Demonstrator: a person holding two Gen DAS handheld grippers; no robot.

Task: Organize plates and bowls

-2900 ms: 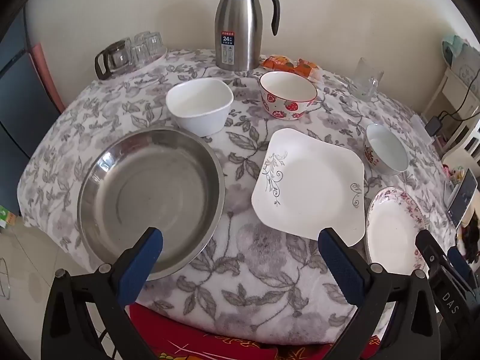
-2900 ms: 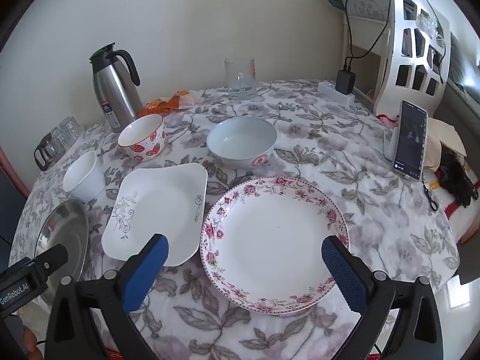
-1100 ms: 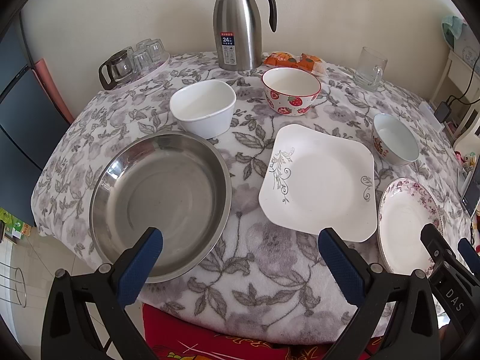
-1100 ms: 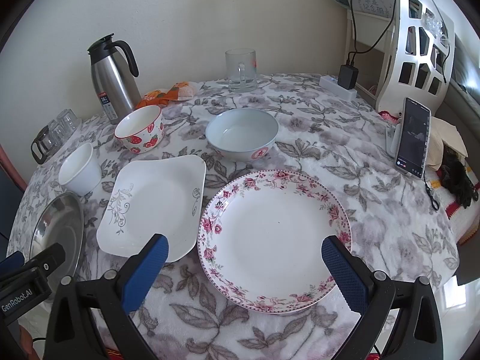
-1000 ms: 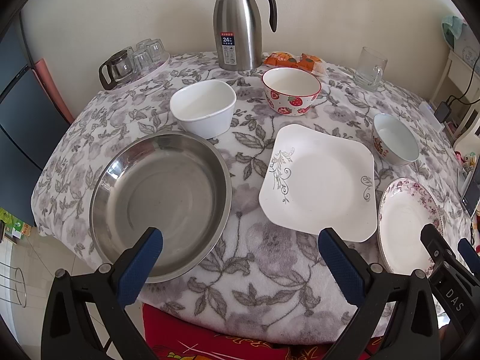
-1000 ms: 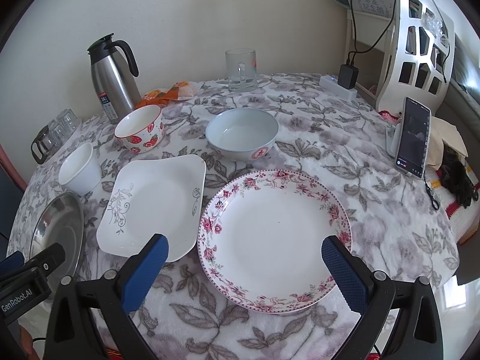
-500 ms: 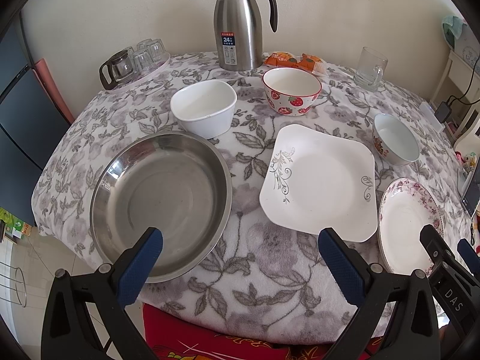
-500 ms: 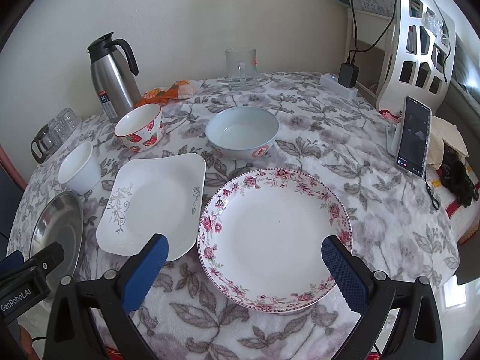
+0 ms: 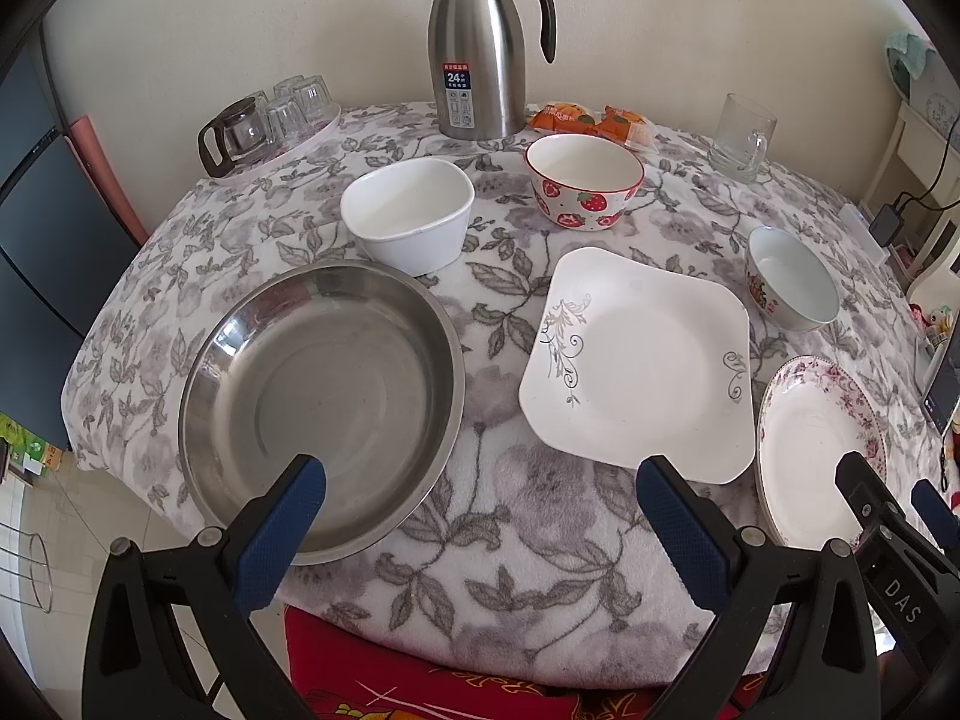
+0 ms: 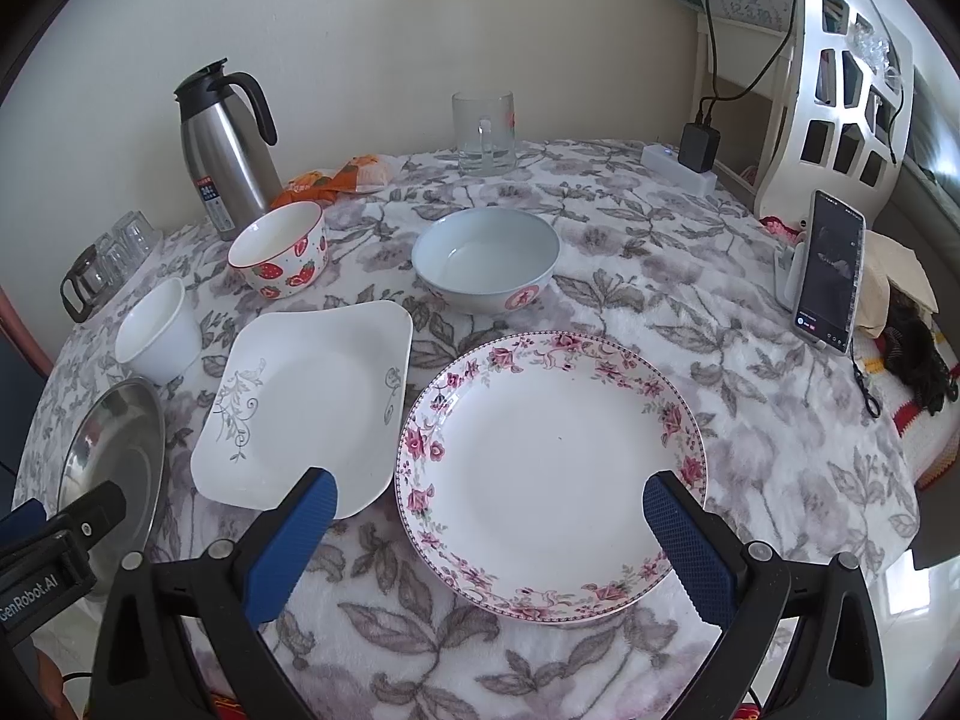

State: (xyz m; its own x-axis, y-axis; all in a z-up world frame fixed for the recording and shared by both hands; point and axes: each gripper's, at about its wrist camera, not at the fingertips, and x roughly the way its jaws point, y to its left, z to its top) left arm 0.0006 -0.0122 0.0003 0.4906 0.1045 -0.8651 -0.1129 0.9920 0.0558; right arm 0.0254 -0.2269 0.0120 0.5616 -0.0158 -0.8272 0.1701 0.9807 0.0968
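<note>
Nothing on the worktop [image 9: 540, 546] had shifted since the frames a second earlier; both cameras had only drifted slightly from the view about three seconds back.

Steel basin [image 9: 324, 402] sat at 8 o'clock in the left view, round, shiny, empty. White square-ish bowl [image 9: 411, 213] was just beyond it at 11 o'clock, close to its rim. Strawberry-print bowl [image 9: 585, 180] stood at 12 o'clock, red rim, empty. Square white plate [image 9: 642, 360] with grey scroll print lay at 3 o'clock; its near corner appeared to overlap the rim of the round rose-bordered plate [image 10: 552, 468]. Pale blue bowl [image 10: 486, 258] sat beyond the round plate at 12 o'clock in the right view, apart from it.

Left gripper [image 9: 480, 504]: jaws wide open, holding nothing, hovering at the near edge of the worktop, one blue pad [image 9: 279, 534] lined up over the basin's near rim; contact could not be judged.

Right gripper [image 10: 489, 534]: jaws wide open, empty, framing the near half of the round plate; touching or not could not be told.

Steel flask [image 9: 480, 42] and glass mug [image 10: 485, 132] stood at the far edge.
</note>
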